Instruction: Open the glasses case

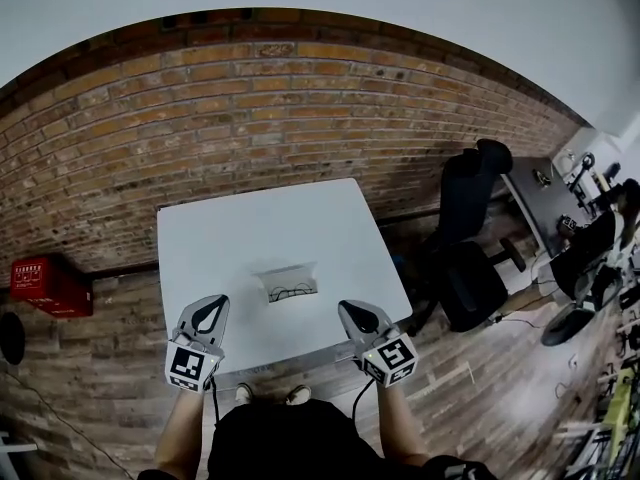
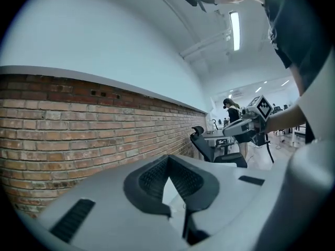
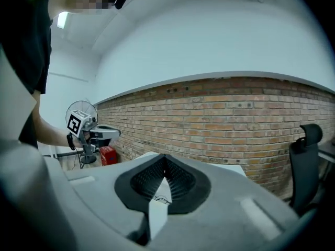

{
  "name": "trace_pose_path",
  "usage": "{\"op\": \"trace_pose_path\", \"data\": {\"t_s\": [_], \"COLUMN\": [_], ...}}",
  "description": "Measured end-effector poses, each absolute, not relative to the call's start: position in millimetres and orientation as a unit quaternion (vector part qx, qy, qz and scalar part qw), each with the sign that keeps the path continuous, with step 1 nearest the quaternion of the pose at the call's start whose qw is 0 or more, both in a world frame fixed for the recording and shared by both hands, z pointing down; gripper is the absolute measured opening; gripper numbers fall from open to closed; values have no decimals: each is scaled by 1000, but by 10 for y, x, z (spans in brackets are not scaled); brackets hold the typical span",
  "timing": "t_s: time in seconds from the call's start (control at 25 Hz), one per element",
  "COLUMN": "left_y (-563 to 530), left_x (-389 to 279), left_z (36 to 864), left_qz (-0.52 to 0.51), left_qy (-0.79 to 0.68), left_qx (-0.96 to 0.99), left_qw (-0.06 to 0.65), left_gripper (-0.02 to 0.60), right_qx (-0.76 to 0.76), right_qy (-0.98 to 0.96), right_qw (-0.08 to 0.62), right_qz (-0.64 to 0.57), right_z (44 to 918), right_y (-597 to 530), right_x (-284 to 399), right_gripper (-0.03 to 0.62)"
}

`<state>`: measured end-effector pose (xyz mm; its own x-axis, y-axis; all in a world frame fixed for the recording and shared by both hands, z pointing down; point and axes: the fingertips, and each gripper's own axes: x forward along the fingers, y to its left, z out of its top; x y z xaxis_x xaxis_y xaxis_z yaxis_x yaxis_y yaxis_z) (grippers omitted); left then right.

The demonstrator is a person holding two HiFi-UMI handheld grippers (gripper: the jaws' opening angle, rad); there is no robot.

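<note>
A white glasses case (image 1: 287, 273) lies open in the middle of the white table (image 1: 230, 238), with dark-rimmed glasses (image 1: 292, 290) inside it. Both grippers hang over the table's near edge, apart from the case. My left gripper (image 1: 209, 308) is to the case's left and nearer to me, its jaws shut with nothing between them (image 2: 168, 160). To the case's right and also nearer, my right gripper (image 1: 353, 314) is likewise shut and empty (image 3: 164, 160). In each gripper view the other gripper shows off to the side: the right gripper (image 2: 246, 125) and the left gripper (image 3: 92, 132).
A brick wall (image 1: 300, 98) runs behind the table. A black office chair (image 1: 472, 268) stands at the table's right, with a cluttered desk (image 1: 545, 203) beyond it. A red box (image 1: 50, 286) sits by the wall at the left. The floor is wood.
</note>
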<state>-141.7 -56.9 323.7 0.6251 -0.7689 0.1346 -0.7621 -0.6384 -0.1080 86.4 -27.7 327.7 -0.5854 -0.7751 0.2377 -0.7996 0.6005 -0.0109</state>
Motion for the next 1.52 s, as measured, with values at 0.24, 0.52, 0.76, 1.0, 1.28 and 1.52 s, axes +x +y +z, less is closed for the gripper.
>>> {"op": "trace_pose_path", "data": {"t_s": [0.24, 0.52, 0.76, 1.0, 1.28, 1.52], "left_y": [-590, -501, -407, -384, -414, -446], "left_x": [-1507, -1714, -1968, -2071, -2109, -2131], "left_z": [2831, 2544, 2478, 2357, 2269, 2232], "left_qz": [-48, -14, -20, -12, -1, 2], "left_qy": [443, 483, 517, 535, 539, 536], "left_qx": [-894, -874, -854, -843, -840, -842], "left_qw": [36, 46, 55, 60, 64, 65], "left_gripper": [6, 6, 6, 6, 6, 6], "right_qx": [464, 496, 521, 522, 514, 518], "right_qy": [-882, -866, -850, -850, -856, -853], "right_qw": [75, 67, 85, 71, 53, 58], "right_qz": [47, 18, -1, 1, -5, -4], "right_z": [2969, 2706, 2649, 2550, 2472, 2456], "right_y": [-294, -334, -342, -472, -549, -541], "right_x": [1042, 1301, 1449, 1436, 1316, 1276], "right_gripper": [5, 5, 5, 5, 5, 5]}}
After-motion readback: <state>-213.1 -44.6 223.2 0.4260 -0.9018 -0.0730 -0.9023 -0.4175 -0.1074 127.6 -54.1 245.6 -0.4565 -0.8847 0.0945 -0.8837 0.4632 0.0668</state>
